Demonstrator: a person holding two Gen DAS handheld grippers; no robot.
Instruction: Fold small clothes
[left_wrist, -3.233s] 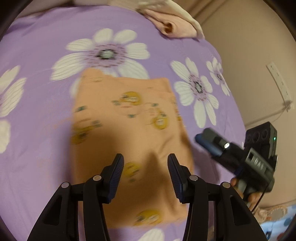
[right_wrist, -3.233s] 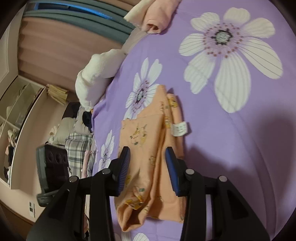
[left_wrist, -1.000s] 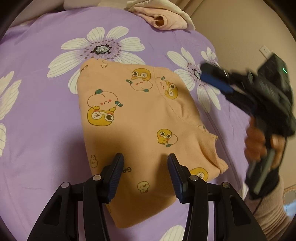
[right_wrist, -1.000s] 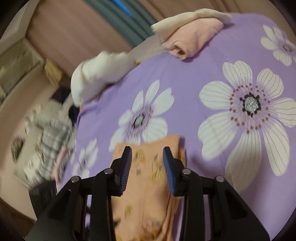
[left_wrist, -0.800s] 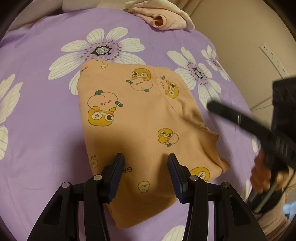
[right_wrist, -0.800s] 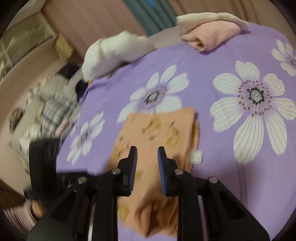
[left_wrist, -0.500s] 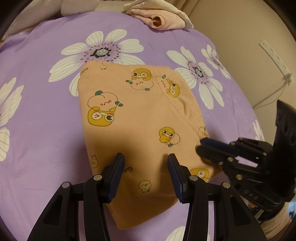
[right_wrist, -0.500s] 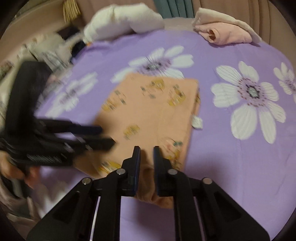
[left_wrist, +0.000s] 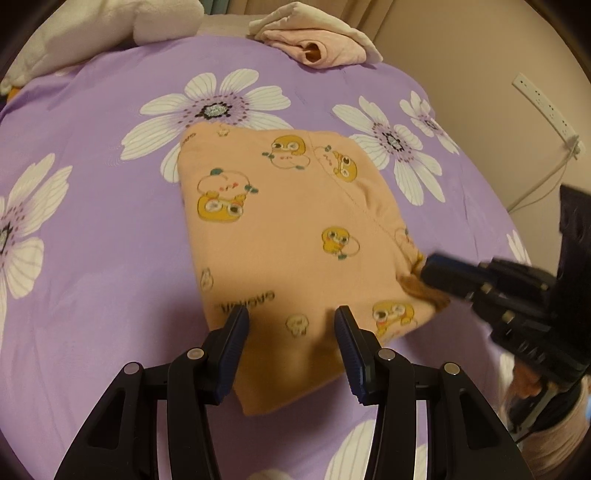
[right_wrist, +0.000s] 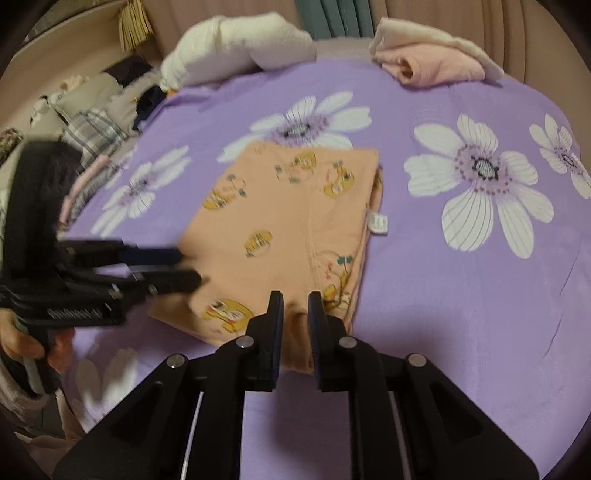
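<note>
On the purple bedspread (left_wrist: 110, 229), a folded peach duck-print garment (left_wrist: 295, 236)

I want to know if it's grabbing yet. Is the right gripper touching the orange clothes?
Touching. In the right wrist view, the right gripper has a fold of the orange clothes between its fingers.

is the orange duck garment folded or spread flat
Folded: the orange garment lies as a compact rectangle on the bedspread, layered edges and care tag showing along one side.
</note>
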